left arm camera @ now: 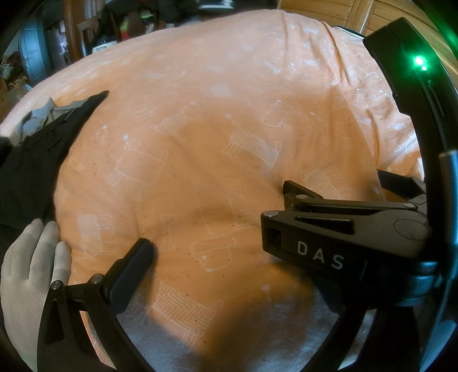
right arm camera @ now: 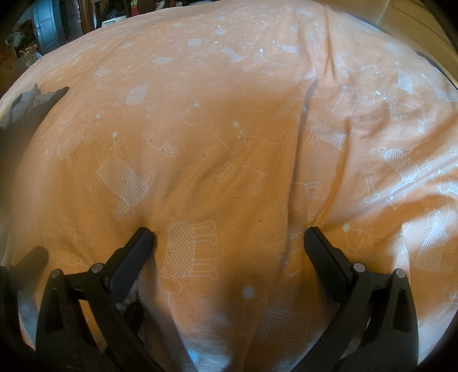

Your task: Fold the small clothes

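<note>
A black garment (left arm camera: 31, 166) lies flat at the left edge of the orange bed cover (left arm camera: 214, 100), with a grey garment (left arm camera: 37, 120) bunched behind it. In the right wrist view the black garment (right arm camera: 43, 106) is far off at the left. My left gripper (left arm camera: 229, 251) is open over bare cover; only its left finger (left arm camera: 137, 260) shows, the other is hidden behind the right gripper's body (left arm camera: 329, 237). My right gripper (right arm camera: 230, 240) is open, both fingertips resting on the cover with nothing between them. A white-gloved hand (left arm camera: 31, 271) rests by the black garment's near edge.
The orange cover with white dog prints (right arm camera: 229, 114) is creased, with a long fold (right arm camera: 303, 120) running away at the right. Dark furniture and clutter (left arm camera: 120, 25) stand beyond the bed's far left edge, and a wooden wall (left arm camera: 357, 14) beyond the far right.
</note>
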Available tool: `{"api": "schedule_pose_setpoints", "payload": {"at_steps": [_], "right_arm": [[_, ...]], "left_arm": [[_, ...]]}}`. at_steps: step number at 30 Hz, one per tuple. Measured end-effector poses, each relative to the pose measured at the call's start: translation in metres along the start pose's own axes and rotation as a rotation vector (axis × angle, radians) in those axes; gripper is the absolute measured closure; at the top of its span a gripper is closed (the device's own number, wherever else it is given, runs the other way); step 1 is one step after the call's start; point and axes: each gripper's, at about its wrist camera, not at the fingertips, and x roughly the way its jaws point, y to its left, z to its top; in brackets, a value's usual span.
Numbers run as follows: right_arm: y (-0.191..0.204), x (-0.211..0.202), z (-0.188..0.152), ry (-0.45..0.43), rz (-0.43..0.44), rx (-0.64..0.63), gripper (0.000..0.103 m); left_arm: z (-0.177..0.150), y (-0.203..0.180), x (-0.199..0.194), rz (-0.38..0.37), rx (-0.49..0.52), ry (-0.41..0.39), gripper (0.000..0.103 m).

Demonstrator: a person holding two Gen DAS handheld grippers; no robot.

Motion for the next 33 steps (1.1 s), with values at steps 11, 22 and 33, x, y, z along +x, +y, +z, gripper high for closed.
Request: {"api": "schedule_pose_setpoints", "payload": {"at_steps": [11, 22, 33], "right_arm": [[0.0022, -0.0001, 0.0008, 0.006, -0.002, 0.0, 0.0], [0.0012, -0.0003, 0.0006, 0.004, -0.003, -0.001, 0.0], [0.0026, -0.001, 0.0005, 0.008, -0.008, -0.003, 0.0]], "left_arm": [[-0.0013, 0.0001, 0.0006, 0.001, 0.0, -0.002, 0.0], [-0.0006, 0.0006, 0.001, 0.007, 0.003, -0.002, 0.0], [0.0003, 0.0001, 0.0014, 0.014, 0.01, -0.025, 0.0]]}}
